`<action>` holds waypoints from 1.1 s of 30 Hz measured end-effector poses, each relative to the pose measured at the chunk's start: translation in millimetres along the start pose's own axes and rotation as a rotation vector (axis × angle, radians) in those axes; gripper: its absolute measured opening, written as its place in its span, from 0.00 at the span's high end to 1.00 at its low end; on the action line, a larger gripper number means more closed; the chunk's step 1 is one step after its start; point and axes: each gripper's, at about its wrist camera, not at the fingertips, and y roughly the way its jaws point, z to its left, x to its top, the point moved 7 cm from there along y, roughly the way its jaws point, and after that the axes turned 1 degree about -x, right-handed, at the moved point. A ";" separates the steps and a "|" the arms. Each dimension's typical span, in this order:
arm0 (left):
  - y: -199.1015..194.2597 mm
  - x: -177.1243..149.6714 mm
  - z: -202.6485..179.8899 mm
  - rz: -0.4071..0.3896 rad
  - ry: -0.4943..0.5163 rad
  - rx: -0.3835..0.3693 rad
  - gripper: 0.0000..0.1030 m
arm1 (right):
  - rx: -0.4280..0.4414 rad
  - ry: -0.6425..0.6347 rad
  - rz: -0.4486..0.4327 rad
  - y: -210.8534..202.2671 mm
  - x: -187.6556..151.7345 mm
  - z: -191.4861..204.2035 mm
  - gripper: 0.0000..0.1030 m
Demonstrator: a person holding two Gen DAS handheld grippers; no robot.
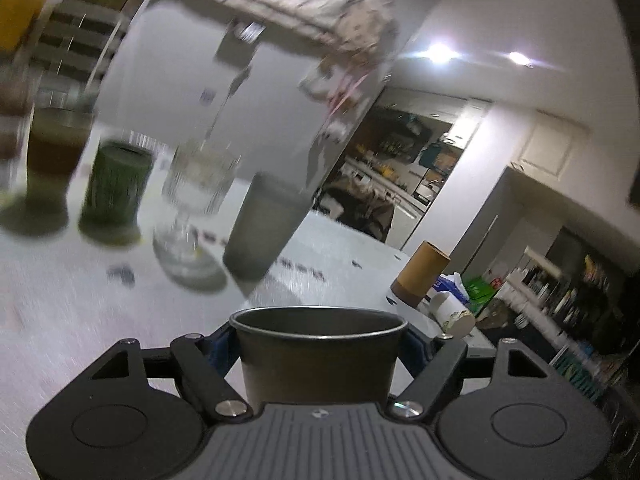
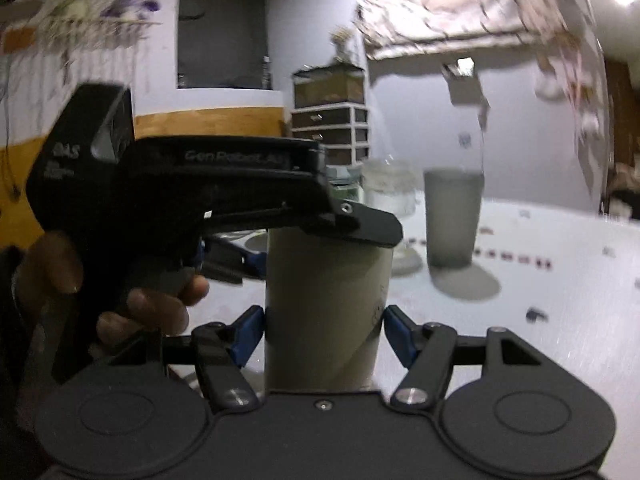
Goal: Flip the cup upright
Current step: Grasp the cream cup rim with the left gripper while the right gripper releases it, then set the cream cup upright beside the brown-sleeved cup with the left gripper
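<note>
White tabletop (image 1: 72,320) fills the room's middle, and most of it is smeared with blur. At 10 o'clock in the left view, a green cup (image 1: 116,188) and a clear glass (image 1: 192,216) are fuzzy. The grey metal cup (image 1: 318,354) stands mouth up at 6 o'clock, pinched by the left gripper (image 1: 318,350). In the right view its base is cut off. The right gripper (image 2: 324,332) sits around the cup, blue pads (image 2: 400,334) near the sides; touching or not, I cannot tell. A frosted tumbler (image 2: 452,216) stands at 1 o'clock.
</note>
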 end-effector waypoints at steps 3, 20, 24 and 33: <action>-9.7 2.9 -9.7 -0.042 0.113 0.024 0.23 | 0.010 -0.024 -0.024 -4.1 4.5 5.0 0.35; -25.8 75.7 133.3 -0.156 0.167 0.516 0.24 | -0.076 0.053 -0.118 -25.3 18.8 -9.5 0.24; -29.8 90.7 169.1 -0.189 0.165 0.634 0.24 | -0.091 0.057 -0.115 -25.0 17.5 -11.8 0.24; -36.6 98.6 188.9 -0.222 0.235 0.746 0.24 | -0.106 0.066 -0.107 -21.6 15.8 -12.1 0.23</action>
